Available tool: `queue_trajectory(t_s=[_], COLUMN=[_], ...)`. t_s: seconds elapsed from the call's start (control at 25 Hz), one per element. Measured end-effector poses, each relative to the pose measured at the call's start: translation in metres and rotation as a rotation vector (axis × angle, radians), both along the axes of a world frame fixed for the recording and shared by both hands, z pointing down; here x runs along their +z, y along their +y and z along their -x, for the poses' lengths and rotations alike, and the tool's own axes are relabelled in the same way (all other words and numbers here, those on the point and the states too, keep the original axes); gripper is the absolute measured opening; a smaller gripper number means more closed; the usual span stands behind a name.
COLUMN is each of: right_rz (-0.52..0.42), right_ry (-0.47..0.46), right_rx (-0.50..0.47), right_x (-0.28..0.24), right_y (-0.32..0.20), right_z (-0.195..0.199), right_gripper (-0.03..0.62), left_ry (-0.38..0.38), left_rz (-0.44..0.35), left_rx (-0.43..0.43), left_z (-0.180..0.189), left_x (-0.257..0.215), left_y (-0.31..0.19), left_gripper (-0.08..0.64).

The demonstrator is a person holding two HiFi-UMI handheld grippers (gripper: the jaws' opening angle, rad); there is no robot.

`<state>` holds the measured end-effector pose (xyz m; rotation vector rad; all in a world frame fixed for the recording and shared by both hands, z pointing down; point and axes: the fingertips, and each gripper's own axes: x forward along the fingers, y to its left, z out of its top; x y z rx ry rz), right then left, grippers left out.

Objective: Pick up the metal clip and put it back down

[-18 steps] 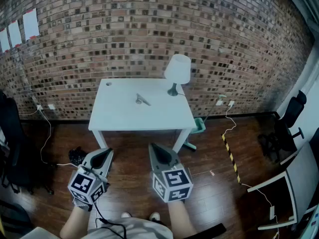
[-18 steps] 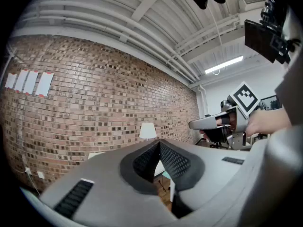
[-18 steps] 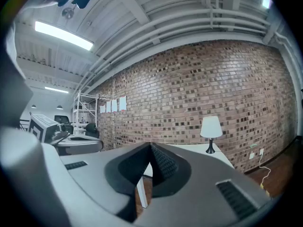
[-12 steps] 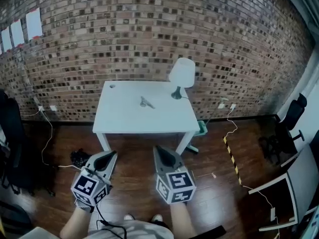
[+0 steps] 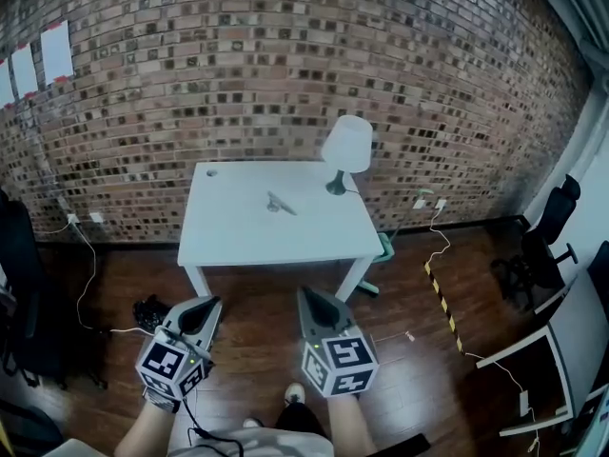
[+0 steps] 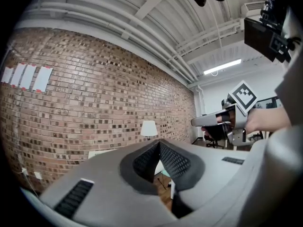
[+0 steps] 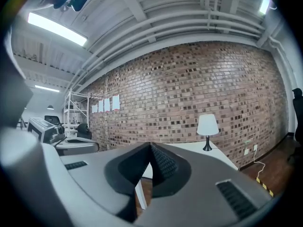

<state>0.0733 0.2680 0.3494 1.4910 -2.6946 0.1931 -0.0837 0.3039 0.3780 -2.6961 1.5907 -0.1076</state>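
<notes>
Nearest, the left gripper (image 5: 202,307) and right gripper (image 5: 311,298) hover with fingers pressed together, holding nothing. Well beyond them, the metal clip (image 5: 279,203) lies on the bench (image 5: 238,241). It is probably light, stiff and slick, and best pinched across its narrow body.

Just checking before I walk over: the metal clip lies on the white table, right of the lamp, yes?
Not quite. The metal clip lies on the white table left of the lamp, not right, as the head view shows.
</notes>
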Motion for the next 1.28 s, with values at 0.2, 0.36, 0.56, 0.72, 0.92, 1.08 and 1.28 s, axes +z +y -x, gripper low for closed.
queue_trajectory(t_s=[0.2, 0.36, 0.56, 0.72, 0.92, 1.08, 1.28], right_rz=[0.015, 0.026, 0.026, 0.033, 0.055, 0.069, 0.095], right_ry=[0.001, -0.015, -0.019, -0.001, 0.000, 0.013, 0.003], right_rx=[-0.001, -0.001, -0.030, -0.055, -0.076, -0.098, -0.103], right_x=[0.009, 0.018, 0.030, 0.034, 0.035, 0.039, 0.045], right_y=[-0.036, -0.084, -0.171, -0.246, -0.333, -0.377, -0.404], right_z=[0.000, 0.000, 0.008, 0.002, -0.009, -0.013, -0.011], right_gripper=[-0.005, -0.005, -0.005, -0.005, -0.005, -0.005, -0.005], left_ry=[0.000, -0.011, -0.014, -0.019, -0.038, -0.049, -0.088], left_rz=[0.023, 0.041, 0.031, 0.000, 0.026, 0.027, 0.060], left_rx=[0.005, 0.001, -0.028, -0.051, -0.065, -0.096, -0.107], left_z=[0.000, 0.002, 0.011, 0.004, -0.011, -0.010, -0.006], left_x=[0.012, 0.026, 0.034, 0.026, 0.021, 0.026, 0.042], left_y=[-0.035, -0.077, -0.156, -0.233, -0.318, -0.365, -0.389], left_gripper=[0.020, 0.020, 0.020, 0.020, 0.020, 0.020, 0.020])
